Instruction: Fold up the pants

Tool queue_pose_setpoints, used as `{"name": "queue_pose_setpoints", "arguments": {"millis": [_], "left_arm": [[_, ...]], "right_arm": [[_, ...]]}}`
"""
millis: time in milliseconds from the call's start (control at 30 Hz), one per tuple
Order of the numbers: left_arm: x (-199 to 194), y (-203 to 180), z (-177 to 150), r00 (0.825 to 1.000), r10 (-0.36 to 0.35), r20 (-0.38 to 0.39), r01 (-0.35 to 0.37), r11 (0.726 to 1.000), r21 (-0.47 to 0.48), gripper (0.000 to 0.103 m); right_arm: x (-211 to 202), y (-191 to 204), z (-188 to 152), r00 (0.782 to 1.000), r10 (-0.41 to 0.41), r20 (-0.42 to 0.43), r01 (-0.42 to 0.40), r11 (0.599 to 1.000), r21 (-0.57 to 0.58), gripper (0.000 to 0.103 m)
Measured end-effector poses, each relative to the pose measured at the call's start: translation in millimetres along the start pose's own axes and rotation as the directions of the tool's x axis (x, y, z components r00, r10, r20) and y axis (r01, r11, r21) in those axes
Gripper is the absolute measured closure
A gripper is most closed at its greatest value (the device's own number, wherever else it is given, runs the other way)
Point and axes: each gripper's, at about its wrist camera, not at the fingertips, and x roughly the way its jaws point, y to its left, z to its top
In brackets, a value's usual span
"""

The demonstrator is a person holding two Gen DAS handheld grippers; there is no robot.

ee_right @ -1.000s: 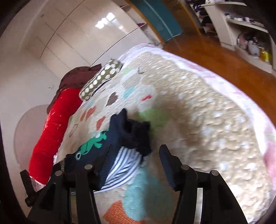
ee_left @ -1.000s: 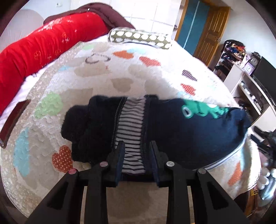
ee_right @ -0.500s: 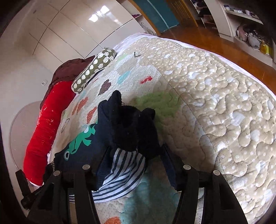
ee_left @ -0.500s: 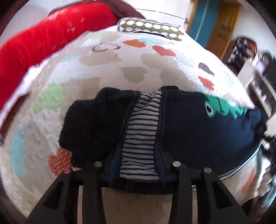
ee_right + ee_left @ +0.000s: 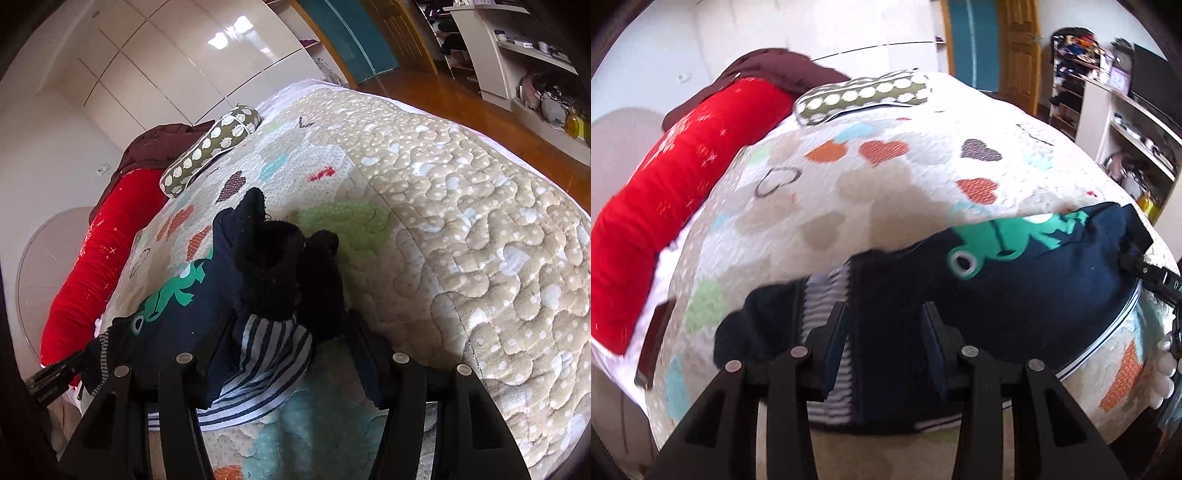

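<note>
Small navy pants [image 5: 1015, 295] with a green frog print and striped lining lie folded on the quilted bed [image 5: 886, 192]. My left gripper [image 5: 882, 332] is open, its fingers either side of the folded edge near the striped lining. In the right wrist view the pants [image 5: 184, 317] show with the dark fuzzy cuffs [image 5: 273, 273] bunched up. My right gripper [image 5: 291, 354] is open and straddles the cuffs and striped lining. The right gripper's tip also shows at the pants' far end in the left wrist view [image 5: 1141, 258].
A red bolster [image 5: 665, 192] and a brown garment [image 5: 768, 74] lie along the bed's far side, with a dotted green pillow [image 5: 864, 96]. A dark flat object [image 5: 653, 343] rests at the left bed edge. Shelves [image 5: 535, 74] and wooden floor lie to the right.
The left gripper has opened and let go of the striped fold, and has shifted right along the pants. The right gripper has moved in around the cuffs.
</note>
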Motion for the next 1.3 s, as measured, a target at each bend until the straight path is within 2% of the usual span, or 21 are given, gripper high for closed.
{"name": "queue_pose_setpoints", "arguments": {"millis": [167,233,300,367,433,600,667,767,867,1000,1067,1100,1133,1167,1200,1233,1300], "left_arm": [[6,-31,24,1.0,-0.007,0.01,0.006,0.998,0.068,0.064],[11,-41,33,0.999,-0.048,-0.005,0.048,0.996,0.071,0.063],[19,-52,48,0.991,-0.125,-0.041,0.127,0.991,0.051,0.063],[27,-68,65,0.975,-0.213,-0.071,0.215,0.976,0.034,0.063],[36,-88,87,0.945,-0.312,-0.103,0.316,0.948,0.034,0.062],[54,-156,127,0.879,-0.449,-0.162,0.468,0.878,0.103,0.051],[64,-184,135,0.856,-0.479,-0.193,0.506,0.853,0.128,0.051],[83,-219,139,0.81,-0.522,-0.268,0.567,0.813,0.132,0.051],[99,-241,134,0.775,-0.539,-0.33,0.603,0.787,0.131,0.051],[106,-255,124,0.761,-0.526,-0.38,0.614,0.772,0.16,0.051],[108,-259,118,0.747,-0.523,-0.409,0.627,0.76,0.172,0.052],[106,-261,113,0.742,-0.521,-0.422,0.632,0.753,0.183,0.067],[104,-262,109,0.74,-0.52,-0.426,0.637,0.745,0.197,0.086],[101,-262,107,0.752,-0.509,-0.419,0.626,0.75,0.213,0.089],[98,-260,107,0.759,-0.509,-0.406,0.623,0.749,0.225,0.092],[94,-255,107,0.758,-0.519,-0.395,0.628,0.745,0.224,0.093],[85,-242,110,0.755,-0.544,-0.365,0.635,0.746,0.201,0.094]], "right_arm": [[-4,0,-5,1.0,0.002,0.013,-0.002,1.0,-0.028,0.04],[-5,2,-8,1.0,-0.002,0.018,0.003,0.999,-0.04,0.04],[-5,3,-9,1.0,-0.008,0.022,0.009,0.998,-0.054,0.04],[-6,4,-10,1.0,-0.01,0.027,0.012,0.998,-0.06,0.04],[-7,4,-10,0.999,-0.007,0.032,0.009,0.998,-0.062,0.04],[-8,5,-11,0.999,-0.003,0.044,0.006,0.998,-0.07,0.04],[-8,7,-12,0.999,-0.01,0.046,0.014,0.997,-0.082,0.04],[-7,10,-15,0.998,-0.021,0.052,0.026,0.995,-0.1,0.04],[-6,11,-17,0.998,-0.022,0.057,0.028,0.994,-0.107,0.04],[-4,13,-20,0.997,-0.03,0.074,0.039,0.992,-0.119,0.04],[-3,15,-22,0.995,-0.041,0.086,0.052,0.991,-0.126,0.04],[-3,17,-23,0.995,-0.047,0.09,0.059,0.99,-0.131,0.04],[-2,19,-24,0.994,-0.056,0.093,0.068,0.988,-0.135,0.043],[-2,19,-22,0.994,-0.06,0.092,0.072,0.988,-0.135,0.048],[-2,19,-20,0.997,-0.036,0.075,0.045,0.991,-0.127,0.068],[-1,18,-16,0.998,-0.008,0.054,0.014,0.994,-0.111,0.081],[-4,22,-10,0.999,0.021,0.043,-0.016,0.994,-0.104,0.086]]}}
